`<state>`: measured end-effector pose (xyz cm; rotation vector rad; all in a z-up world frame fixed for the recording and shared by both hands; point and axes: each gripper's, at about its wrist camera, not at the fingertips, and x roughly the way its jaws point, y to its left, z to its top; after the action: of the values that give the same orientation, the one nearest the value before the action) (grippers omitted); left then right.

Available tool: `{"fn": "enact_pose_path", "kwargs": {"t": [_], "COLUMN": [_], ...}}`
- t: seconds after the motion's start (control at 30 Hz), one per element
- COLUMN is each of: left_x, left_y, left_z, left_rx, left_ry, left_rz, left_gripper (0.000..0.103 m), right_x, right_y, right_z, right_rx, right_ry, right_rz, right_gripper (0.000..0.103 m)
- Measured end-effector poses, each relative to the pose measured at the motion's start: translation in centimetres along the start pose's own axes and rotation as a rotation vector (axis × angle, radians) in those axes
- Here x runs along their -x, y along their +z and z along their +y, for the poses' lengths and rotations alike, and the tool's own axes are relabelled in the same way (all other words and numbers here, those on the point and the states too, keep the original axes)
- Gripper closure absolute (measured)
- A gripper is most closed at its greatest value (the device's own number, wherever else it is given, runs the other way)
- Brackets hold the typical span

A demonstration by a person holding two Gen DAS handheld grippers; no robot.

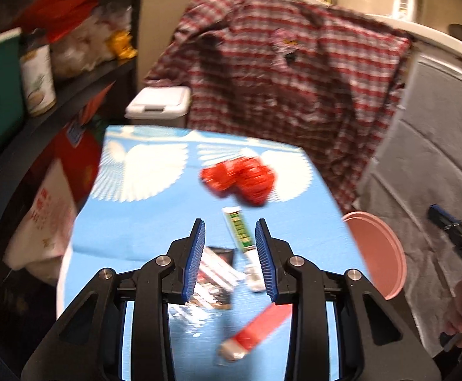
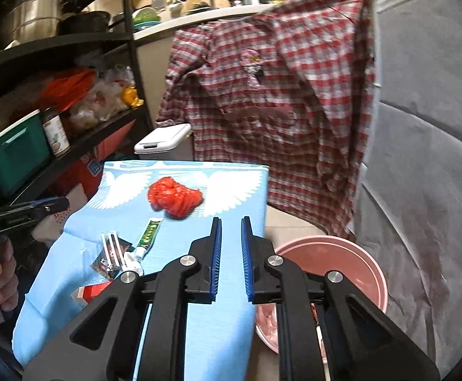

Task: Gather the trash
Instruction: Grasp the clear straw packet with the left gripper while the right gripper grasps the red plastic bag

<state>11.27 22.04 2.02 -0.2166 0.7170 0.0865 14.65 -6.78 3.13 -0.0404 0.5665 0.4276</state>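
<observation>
Blurred by motion across the left wrist view: red crumpled wrapper (image 1: 238, 177) at twelve o'clock, red-and-silver packet (image 1: 253, 333) at six; print unreadable. Hidden partly behind black gripper arms: pink basin (image 2: 351, 254) at four o'clock, contents indistinct.

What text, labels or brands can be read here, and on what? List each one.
None can be read.
Green tube: green label print, too small.
Jar on the shelf: label blurred.
White bag beside the table: red characters, blurred.
Dark wrapper: print illegible.
Red and white pack: motion-blurred, no words legible.
</observation>
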Motion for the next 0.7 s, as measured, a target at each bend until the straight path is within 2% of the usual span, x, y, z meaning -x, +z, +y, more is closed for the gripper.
{"fn": "enact_pose_path", "kwargs": {"t": [0.23, 0.43, 0.5, 0.57, 0.63, 0.7], "left_x": [-3.5, -6.6, -7.6, -8.6, -9.5, -10.0], "left_y": [-1.5, -2.3, -2.6, -2.9, -3.1, -3.2], "left_z": [3.5, 4.5, 4.6, 4.7, 4.6, 4.5], "left_rx": [0.069, 0.102, 0.117, 0.131, 0.138, 0.138], "left_ry": [0.037, 0.048, 0.042, 0.036, 0.028, 0.016], "left_rz": [0.072, 0.129, 0.156, 0.183, 0.204, 0.218], "left_gripper": [0.07, 0.069, 0.059, 0.056, 0.056, 0.051], "right_x": [-1.8, -3.7, -4.4, -5.4, -6.6, -8.3], "right_y": [0.1, 0.1, 0.1, 0.3, 0.3, 0.5], "right_z": [1.8, 2.9, 3.2, 3.4, 3.6, 4.0], "right_rx": [0.034, 0.043, 0.047, 0.045, 0.037, 0.032], "right_ry": [0.028, 0.058, 0.068, 0.085, 0.1, 0.114], "right_rz": [-0.002, 0.011, 0.014, 0.023, 0.037, 0.055], "right_gripper": [0.09, 0.09, 0.089, 0.089, 0.084, 0.074]}}
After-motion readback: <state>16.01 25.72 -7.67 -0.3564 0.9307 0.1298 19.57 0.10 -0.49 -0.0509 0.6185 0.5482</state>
